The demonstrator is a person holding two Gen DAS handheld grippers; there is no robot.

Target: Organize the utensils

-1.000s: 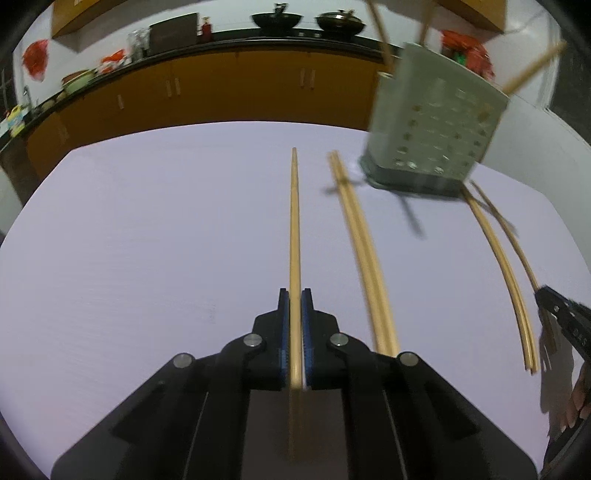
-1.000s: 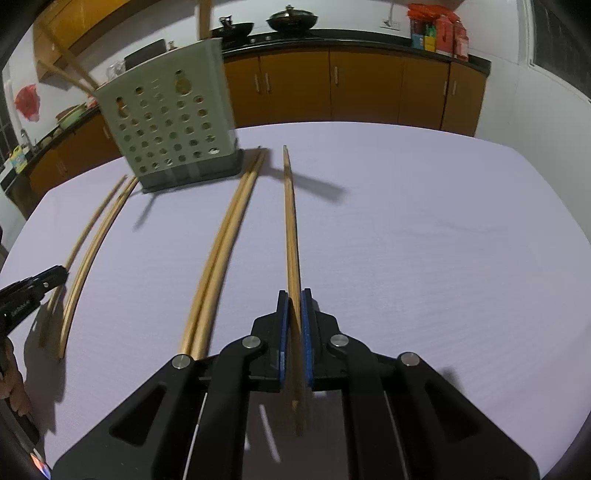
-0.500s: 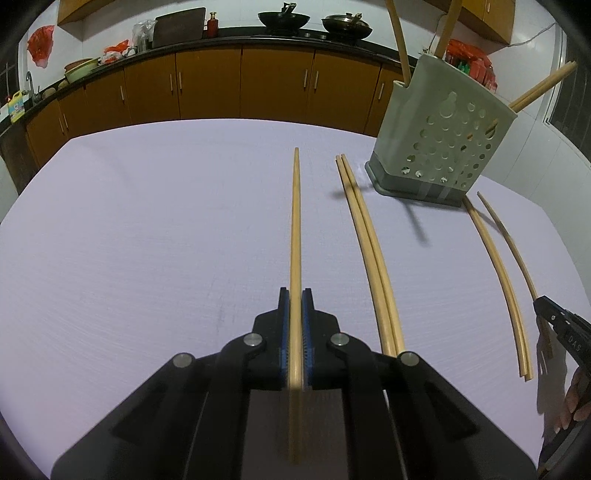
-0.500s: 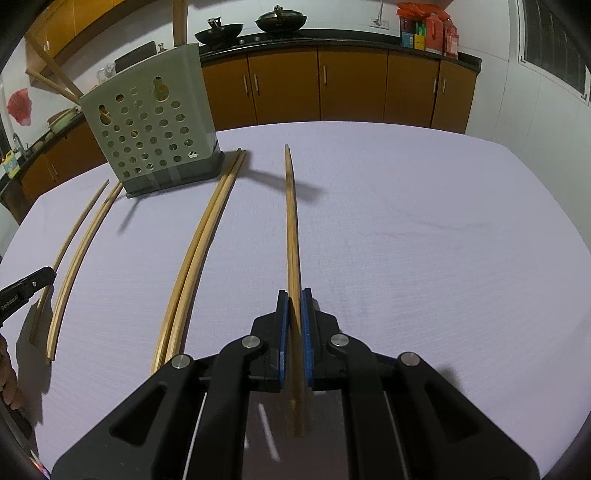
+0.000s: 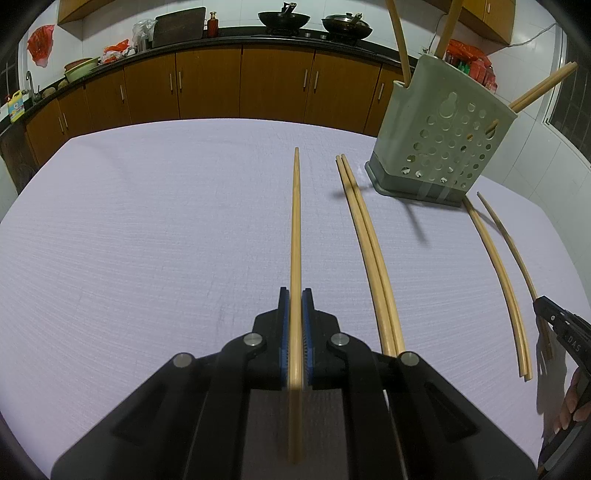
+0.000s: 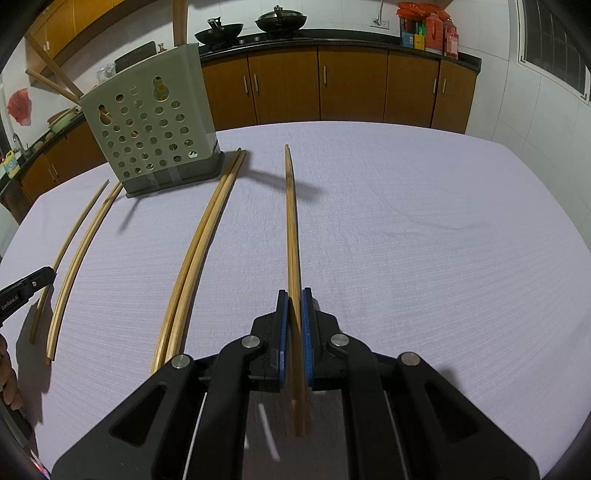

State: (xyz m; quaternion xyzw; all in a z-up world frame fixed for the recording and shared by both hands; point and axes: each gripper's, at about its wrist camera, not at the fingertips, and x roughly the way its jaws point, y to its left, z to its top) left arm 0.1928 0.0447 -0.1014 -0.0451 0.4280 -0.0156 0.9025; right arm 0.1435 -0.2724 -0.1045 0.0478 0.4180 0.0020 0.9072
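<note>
My left gripper (image 5: 295, 295) is shut on a long bamboo chopstick (image 5: 295, 221) that points away, its tip lifted off the lilac table (image 5: 147, 240). My right gripper (image 6: 291, 295) is shut on another chopstick (image 6: 291, 221), which casts a shadow near its tip. A grey-green perforated holder (image 5: 439, 147) (image 6: 147, 136) stands at the far side with several chopsticks in it. One loose pair (image 5: 369, 251) (image 6: 199, 243) lies between the grippers. A second pair (image 5: 498, 273) (image 6: 79, 254) lies on the other side of the holder. Each gripper shows at the edge of the other's view, the right gripper (image 5: 543, 304) and the left gripper (image 6: 46, 275).
Brown kitchen cabinets (image 5: 273, 85) with a dark counter carrying woks (image 5: 284, 16) run behind the table. The table's far edge sits just behind the holder. A person's fingers (image 5: 572, 402) (image 6: 9, 384) show at the frame edges.
The left wrist view was blurred a second ago and is sharp now. Both grippers keep their chopsticks, and the loose pairs lie where they were.
</note>
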